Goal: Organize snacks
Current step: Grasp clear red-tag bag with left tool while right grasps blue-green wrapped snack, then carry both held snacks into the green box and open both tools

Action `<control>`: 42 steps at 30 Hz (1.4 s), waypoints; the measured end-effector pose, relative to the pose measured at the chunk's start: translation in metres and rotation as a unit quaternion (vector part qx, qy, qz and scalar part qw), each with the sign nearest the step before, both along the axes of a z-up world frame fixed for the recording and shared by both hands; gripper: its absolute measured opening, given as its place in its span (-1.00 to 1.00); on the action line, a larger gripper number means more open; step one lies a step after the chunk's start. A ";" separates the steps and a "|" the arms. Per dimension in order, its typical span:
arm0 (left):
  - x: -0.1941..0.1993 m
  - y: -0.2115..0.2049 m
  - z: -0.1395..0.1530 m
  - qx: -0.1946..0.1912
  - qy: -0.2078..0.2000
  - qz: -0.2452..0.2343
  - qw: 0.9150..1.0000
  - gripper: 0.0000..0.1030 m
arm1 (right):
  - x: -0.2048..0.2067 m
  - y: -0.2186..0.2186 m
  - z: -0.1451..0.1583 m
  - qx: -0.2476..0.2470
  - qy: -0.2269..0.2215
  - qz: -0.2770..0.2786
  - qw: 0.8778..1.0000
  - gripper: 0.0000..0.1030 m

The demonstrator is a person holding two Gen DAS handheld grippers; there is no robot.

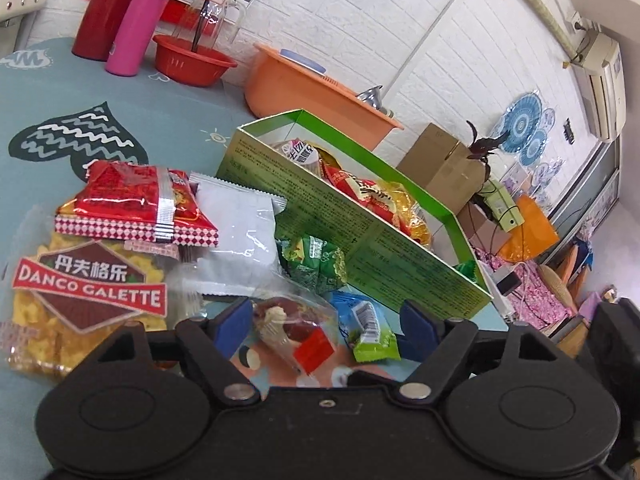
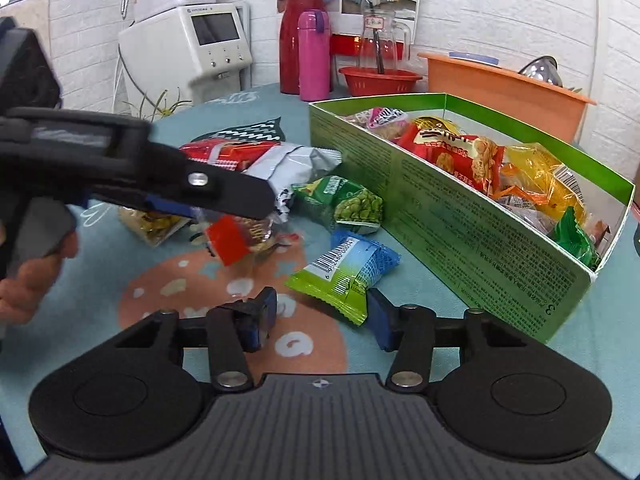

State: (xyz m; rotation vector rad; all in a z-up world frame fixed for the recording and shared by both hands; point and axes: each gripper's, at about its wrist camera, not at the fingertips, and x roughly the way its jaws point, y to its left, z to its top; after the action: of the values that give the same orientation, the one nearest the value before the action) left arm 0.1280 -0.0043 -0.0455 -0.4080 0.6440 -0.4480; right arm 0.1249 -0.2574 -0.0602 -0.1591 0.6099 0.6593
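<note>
pink flask (image 2: pixel 314 54) | red thermos (image 2: pixel 298 36) | red basket (image 2: pixel 380 79) | orange basin (image 2: pixel 500 88) | glass jug (image 2: pixel 382 38)

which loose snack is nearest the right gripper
The blue-and-green packet with the barcode: its crimped end lies between the open right gripper fingers. The other loose snacks lie farther back.
</note>
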 end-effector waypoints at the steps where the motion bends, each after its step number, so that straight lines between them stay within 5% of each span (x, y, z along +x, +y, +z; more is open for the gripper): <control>1: 0.002 -0.001 0.000 0.002 -0.001 0.002 1.000 0.90 | 0.000 0.000 0.002 0.000 -0.004 -0.002 1.000 0.62; 4: 0.006 -0.003 -0.001 0.012 -0.001 0.004 1.000 0.76 | 0.006 0.001 0.007 0.007 -0.007 -0.017 1.000 0.62; 6: 0.004 -0.002 -0.002 0.012 0.003 -0.001 1.000 0.30 | 0.011 0.002 0.009 0.018 0.002 -0.022 1.000 0.64; 13: 0.001 0.000 -0.007 0.021 0.009 0.003 1.000 0.30 | 0.019 0.005 0.003 0.032 0.027 -0.042 0.998 0.69; 16: 0.000 0.003 -0.007 0.011 0.008 0.001 1.000 0.30 | 0.012 -0.001 0.007 0.036 0.006 -0.051 0.998 1.00; 18: 0.002 0.006 -0.009 -0.004 0.015 -0.002 1.000 0.13 | 0.009 -0.004 0.009 0.036 -0.003 -0.054 0.998 1.00; 21: 0.005 0.009 -0.012 -0.010 0.026 0.000 1.000 0.14 | 0.016 -0.003 0.011 0.043 0.003 -0.058 0.997 1.00; 27: 0.007 0.006 -0.014 -0.010 0.030 -0.002 0.999 0.24 | 0.027 0.004 0.001 0.036 0.023 -0.059 0.997 0.58; 29: 0.009 0.004 -0.015 -0.014 0.032 -0.004 0.999 0.25 | 0.026 0.004 -0.001 0.031 0.016 -0.065 0.997 0.24; 32: 0.010 -0.002 -0.015 -0.009 0.028 -0.011 1.000 0.25 | 0.022 -0.001 -0.002 0.039 0.017 -0.069 0.997 0.01; 42: -0.011 -0.008 0.014 -0.028 -0.003 -0.041 0.999 0.19 | -0.005 -0.024 0.025 0.065 -0.026 -0.085 0.994 -0.06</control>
State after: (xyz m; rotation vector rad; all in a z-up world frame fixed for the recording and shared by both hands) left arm 0.1170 -0.0126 -0.0317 -0.4353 0.6446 -0.5455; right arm 0.1195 -0.2814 -0.0356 -0.0026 0.5217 0.5265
